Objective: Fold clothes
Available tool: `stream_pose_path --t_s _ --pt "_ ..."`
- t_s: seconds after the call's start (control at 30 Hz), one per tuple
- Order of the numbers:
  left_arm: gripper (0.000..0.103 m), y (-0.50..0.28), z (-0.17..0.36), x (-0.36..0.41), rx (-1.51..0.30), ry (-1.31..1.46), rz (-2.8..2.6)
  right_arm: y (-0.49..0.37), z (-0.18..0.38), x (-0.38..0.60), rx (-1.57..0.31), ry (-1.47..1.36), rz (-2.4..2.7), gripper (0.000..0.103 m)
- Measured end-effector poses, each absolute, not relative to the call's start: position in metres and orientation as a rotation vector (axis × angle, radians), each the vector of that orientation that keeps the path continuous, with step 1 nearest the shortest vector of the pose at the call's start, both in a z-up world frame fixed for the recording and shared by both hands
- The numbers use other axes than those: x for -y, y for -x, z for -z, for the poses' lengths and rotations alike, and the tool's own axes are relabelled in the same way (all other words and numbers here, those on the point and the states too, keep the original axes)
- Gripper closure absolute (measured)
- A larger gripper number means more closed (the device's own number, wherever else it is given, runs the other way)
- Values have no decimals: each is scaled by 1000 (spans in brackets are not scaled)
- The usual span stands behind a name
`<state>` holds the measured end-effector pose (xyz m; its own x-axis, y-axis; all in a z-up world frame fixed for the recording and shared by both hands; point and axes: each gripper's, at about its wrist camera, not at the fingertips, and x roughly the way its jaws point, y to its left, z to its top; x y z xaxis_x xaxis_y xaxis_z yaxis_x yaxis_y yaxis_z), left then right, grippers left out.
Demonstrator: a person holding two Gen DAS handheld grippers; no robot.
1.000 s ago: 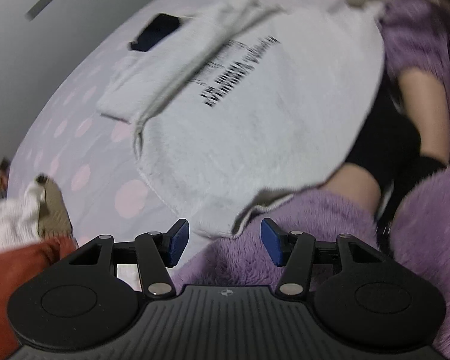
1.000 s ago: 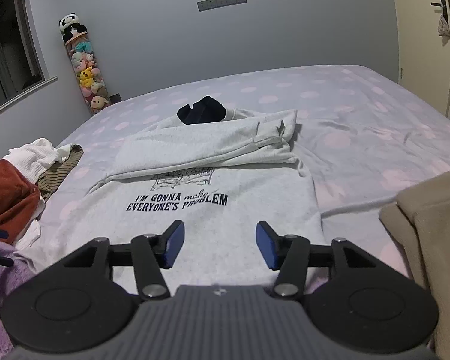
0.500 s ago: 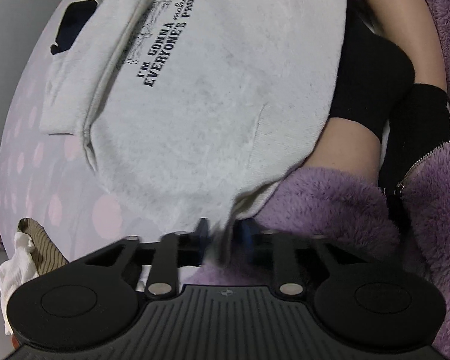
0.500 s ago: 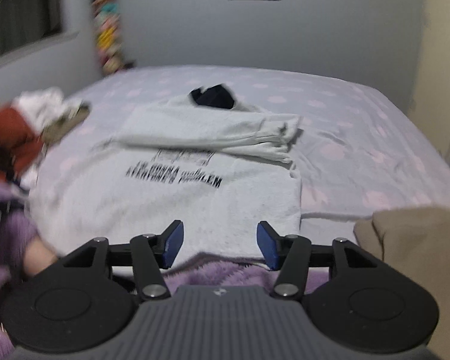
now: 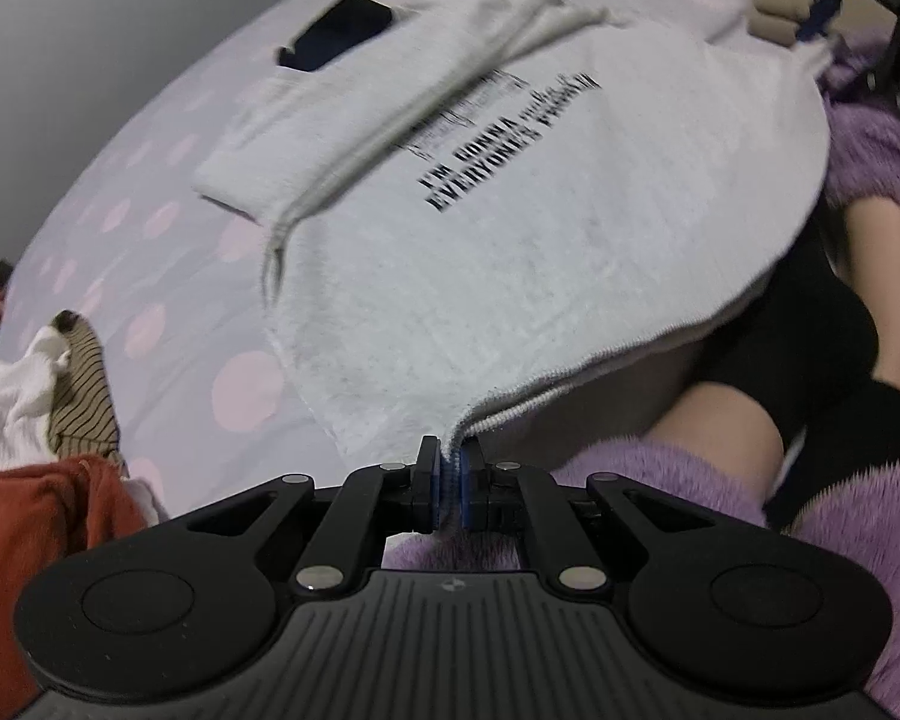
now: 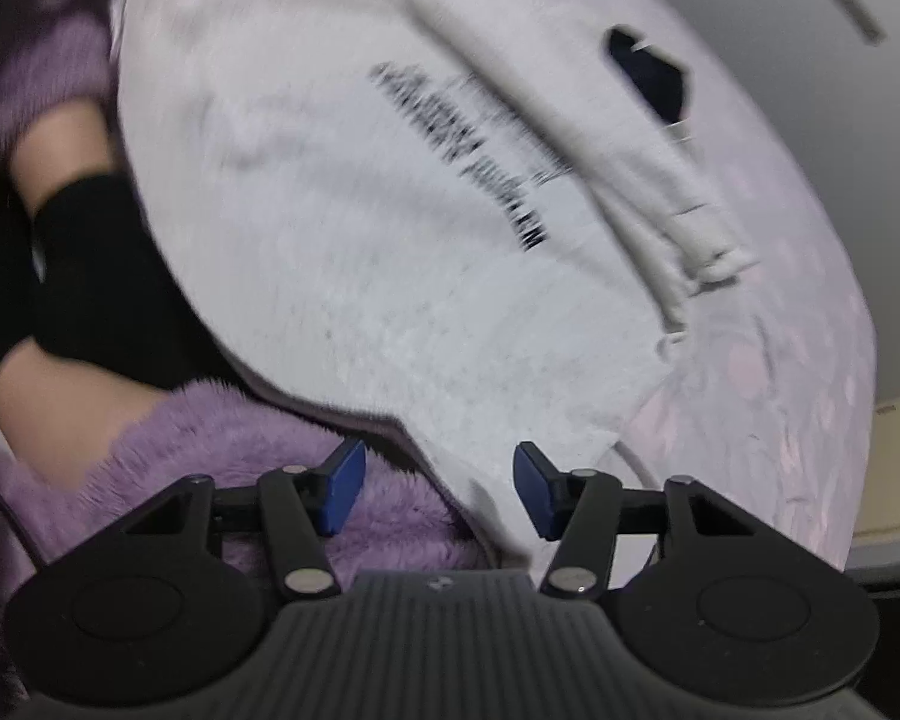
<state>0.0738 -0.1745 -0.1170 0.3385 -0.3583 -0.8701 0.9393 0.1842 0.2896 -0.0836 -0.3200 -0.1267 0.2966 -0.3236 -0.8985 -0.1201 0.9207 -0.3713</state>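
Change: since a second ago the left gripper [image 5: 448, 477] has shut its spread blue pads on the sweatshirt's hem, and the right gripper's view has tipped from level to steeply slanted.
Left gripper: jaws pressed together on the ribbed hem corner of the sweatshirt [image 5: 510, 228], which rises a little off the bed at that point.
Right gripper: [image 6: 439, 489] jaws wide apart, holding nothing, with the sweatshirt's other bottom corner [image 6: 486, 468] lying between and just past the pads.
Person: purple fleece [image 6: 258, 450] and a bare leg [image 5: 714, 438] just behind the hem.
Sweatshirt: light grey, front up on the dotted bedsheet [image 5: 168, 276], black lettering [image 5: 504, 126] across the chest, both sleeves [image 5: 390, 96] folded across the upper part.
Left side of bed: a pile of clothes [image 5: 42, 408] in rust, white and striped fabric, apart from the sweatshirt.
Far: a dark garment [image 5: 336, 30] beyond the collar; a tan garment [image 5: 780, 0] near the far hem corner.
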Motion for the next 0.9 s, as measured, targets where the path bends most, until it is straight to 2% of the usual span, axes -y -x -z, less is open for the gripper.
stream_pose_path --t_s 0.07,0.13,0.17,0.2,0.27,0.4,0.67,0.9 --pt "99 -70 117 172 -735 -923 1008 72 137 323 -1326 441 113 46" --pt "99 -66 118 168 -723 -870 964 65 146 324 -1356 461 117 54" --pt "99 -63 119 166 -716 -853 941 63 151 325 -1370 469 123 74" --pt "99 -60 121 165 -708 -836 919 62 156 326 -1383 475 126 86" --pt "99 -57 125 162 -709 -808 887 65 159 324 -1381 480 136 87" --pt "99 -54 128 159 -678 -787 856 76 147 323 -1282 491 231 96" --pt "99 -57 84 148 -538 -631 803 109 102 313 -985 479 478 97" --pt "99 -46 47 140 -433 -547 777 119 58 302 -809 505 582 97"
